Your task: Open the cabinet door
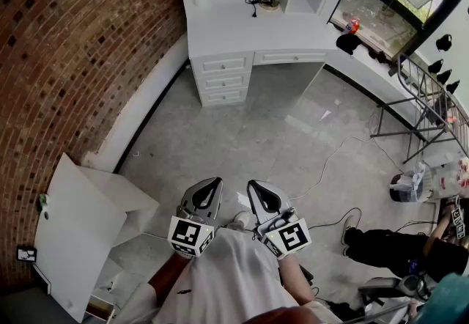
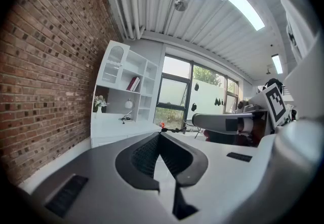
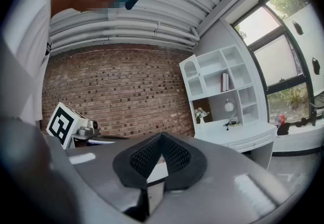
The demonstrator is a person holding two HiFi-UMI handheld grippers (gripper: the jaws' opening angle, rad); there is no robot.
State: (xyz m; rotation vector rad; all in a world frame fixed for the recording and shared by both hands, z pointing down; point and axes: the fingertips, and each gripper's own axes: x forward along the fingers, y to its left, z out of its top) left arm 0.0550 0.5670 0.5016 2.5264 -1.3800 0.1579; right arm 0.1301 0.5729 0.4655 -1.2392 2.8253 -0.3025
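A low white cabinet (image 1: 77,238) stands against the brick wall at the lower left of the head view, a large flat white panel of it facing me. I cannot tell whether its door is ajar. Both grippers are held in front of my chest, well right of the cabinet and apart from it. My left gripper (image 1: 215,182) (image 2: 160,135) has its jaws together at the tips with nothing between them. Beside it, my right gripper (image 1: 253,185) (image 3: 161,136) is shut and empty too. Neither gripper view shows the cabinet.
A white desk (image 1: 242,29) with drawers, shelves, a vase and a clock stands at the far wall. Cables (image 1: 330,161) trail over the grey floor. A metal rack (image 1: 425,95) and a seated person (image 1: 396,249) are on the right.
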